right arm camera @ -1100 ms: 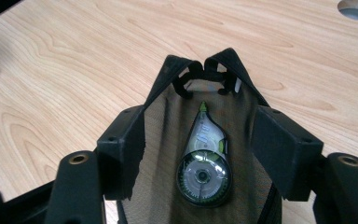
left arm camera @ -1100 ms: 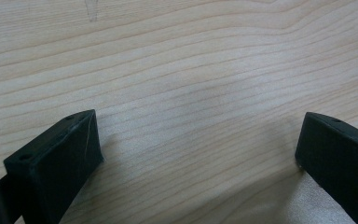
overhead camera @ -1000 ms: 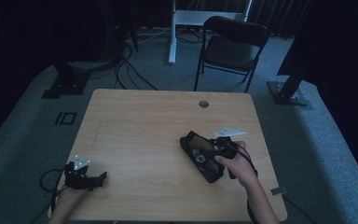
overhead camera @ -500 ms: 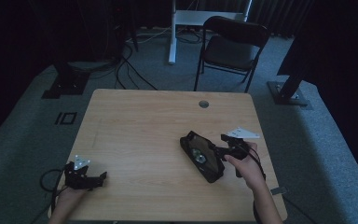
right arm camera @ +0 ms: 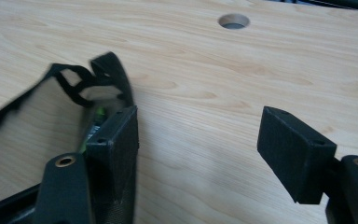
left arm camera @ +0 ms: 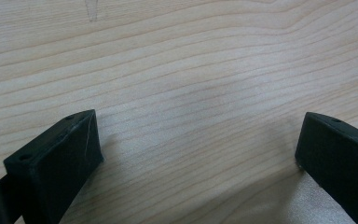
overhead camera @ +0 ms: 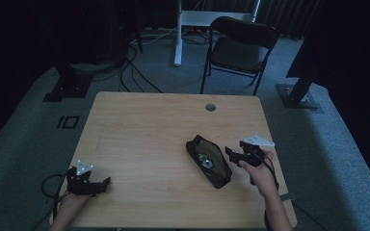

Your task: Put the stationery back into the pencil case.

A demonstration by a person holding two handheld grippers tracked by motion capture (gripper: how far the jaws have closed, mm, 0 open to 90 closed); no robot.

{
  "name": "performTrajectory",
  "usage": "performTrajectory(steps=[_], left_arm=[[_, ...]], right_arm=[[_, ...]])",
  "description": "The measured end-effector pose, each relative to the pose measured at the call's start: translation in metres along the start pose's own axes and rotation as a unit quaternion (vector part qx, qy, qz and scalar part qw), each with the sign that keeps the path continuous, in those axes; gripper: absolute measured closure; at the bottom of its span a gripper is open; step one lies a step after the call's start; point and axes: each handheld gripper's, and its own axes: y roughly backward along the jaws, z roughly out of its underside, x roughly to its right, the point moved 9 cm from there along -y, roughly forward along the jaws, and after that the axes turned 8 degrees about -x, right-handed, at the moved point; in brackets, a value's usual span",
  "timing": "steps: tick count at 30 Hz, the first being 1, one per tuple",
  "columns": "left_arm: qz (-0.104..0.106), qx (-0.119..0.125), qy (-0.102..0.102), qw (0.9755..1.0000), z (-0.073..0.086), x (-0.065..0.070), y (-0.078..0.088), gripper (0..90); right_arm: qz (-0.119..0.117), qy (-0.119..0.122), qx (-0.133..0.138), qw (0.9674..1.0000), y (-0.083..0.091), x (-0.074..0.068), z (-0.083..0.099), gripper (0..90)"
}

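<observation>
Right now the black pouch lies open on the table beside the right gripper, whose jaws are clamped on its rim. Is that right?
Not quite. The black pouch does lie open on the table beside the right gripper, but the right gripper view shows its jaws apart with only bare wood between them, gripping nothing.

Pouch (overhead camera: 209,161) on table (overhead camera: 144,130), right gripper (overhead camera: 235,155) just beside it, left gripper (overhead camera: 101,184) well apart.

One table (overhead camera: 139,139), one open black pouch (overhead camera: 209,160), two grippers, one chair (overhead camera: 241,48), perhaps two stand bases.
</observation>
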Motion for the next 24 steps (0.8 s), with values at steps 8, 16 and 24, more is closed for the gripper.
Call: performTrajectory(steps=[8, 16, 24], left_arm=[[0.000, 0.000, 0.000, 1.0000, 0.000, 0.000, 0.000, 0.1], [0.000, 0.001, 0.001, 1.0000, 0.000, 0.000, 0.000, 0.2], [0.000, 0.001, 0.000, 1.0000, 0.000, 0.000, 0.000, 0.2]], right_arm=[[0.026, -0.018, -0.009, 0.9995, -0.008, 0.015, 0.015, 25.4], [0.042, -0.035, -0.024, 0.9982, -0.016, 0.028, 0.032, 23.3], [0.065, -0.048, -0.043, 0.9958, -0.020, 0.035, 0.048, 23.3]])
